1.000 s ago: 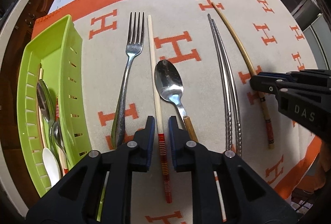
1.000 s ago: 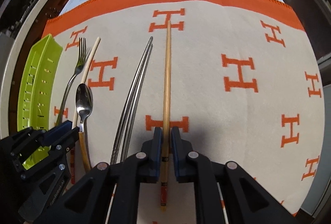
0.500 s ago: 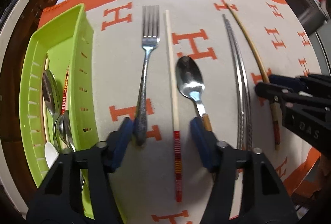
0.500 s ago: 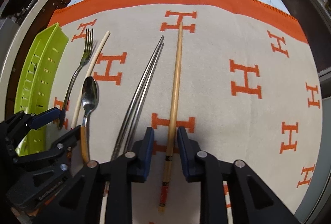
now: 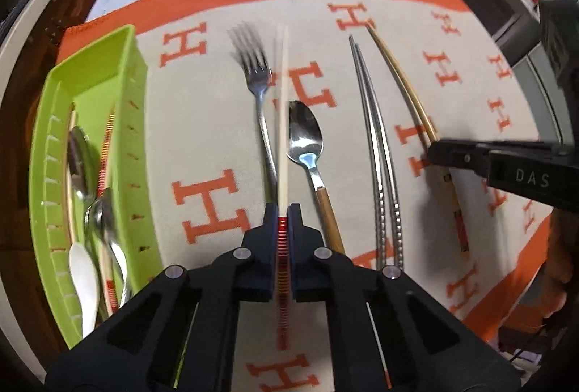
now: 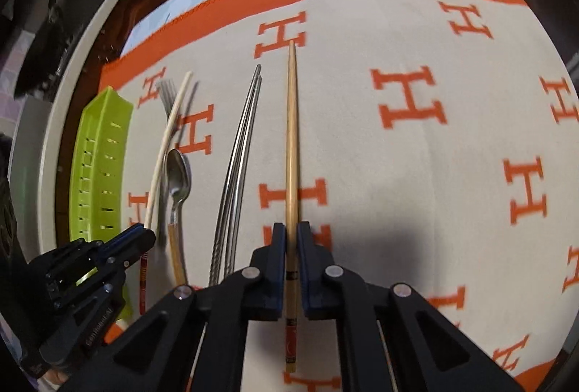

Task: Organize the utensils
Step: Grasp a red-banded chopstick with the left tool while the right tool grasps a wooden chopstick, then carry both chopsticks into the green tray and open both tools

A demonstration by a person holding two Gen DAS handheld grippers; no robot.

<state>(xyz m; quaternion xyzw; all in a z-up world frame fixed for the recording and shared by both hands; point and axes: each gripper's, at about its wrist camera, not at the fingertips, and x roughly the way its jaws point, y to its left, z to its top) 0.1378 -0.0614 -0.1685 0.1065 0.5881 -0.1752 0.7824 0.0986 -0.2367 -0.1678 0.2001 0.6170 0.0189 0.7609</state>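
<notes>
Spreading under everything we see the cream cloth (image 5: 202, 124) with orange H marks, and at its left edge the green tray (image 5: 108, 66) holding spoons and a striped chopstick. Our left gripper (image 5: 283, 211) is clamped on the pale chopstick (image 5: 282, 110), which is blurred, between the fork (image 5: 262, 110) and spoon (image 5: 305, 135). Our right gripper (image 6: 291, 229) pinches the bamboo chopstick (image 6: 291, 139), just right of the steel chopsticks (image 6: 239, 146).

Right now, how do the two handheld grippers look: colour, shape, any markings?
Both are black, angular plastic. The left gripper has triangular cut-outs, silver round pivot pins and dark blue finger pads. The right gripper looks the same; in the left view its side shows pale letters "DAS".
</notes>
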